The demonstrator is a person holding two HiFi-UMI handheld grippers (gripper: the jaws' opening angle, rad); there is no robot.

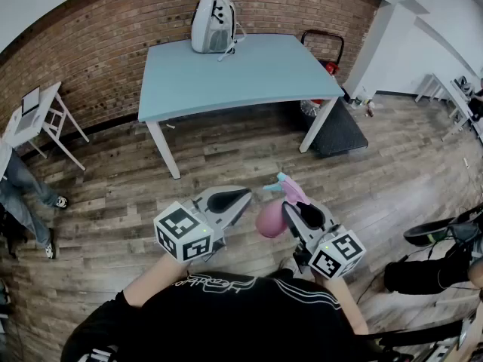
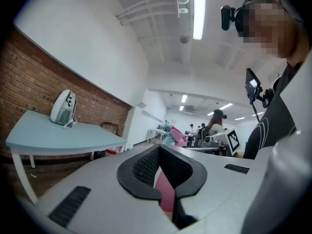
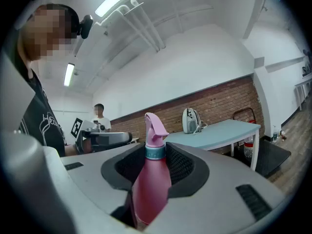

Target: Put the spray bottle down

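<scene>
The right gripper (image 3: 156, 162) had its fingers clamped on the spray bottle (image 3: 148, 194), upright between them and held in the air; just beside, the left gripper (image 2: 163, 167) stood slightly apart, empty; the table (image 1: 226, 74) lay well ahead; setting down was, seemingly, all still left.

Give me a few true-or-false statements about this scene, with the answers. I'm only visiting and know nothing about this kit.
1. The pink spray bottle sits between the jaws of the right hand-held gripper. True.
2. The bottle stands on the light blue table. False: it is held in the air over the wooden floor, short of the table.
3. A pale backpack stands on the table. True.
4. The left hand-held gripper grips the bottle too. False: it holds nothing.
</scene>
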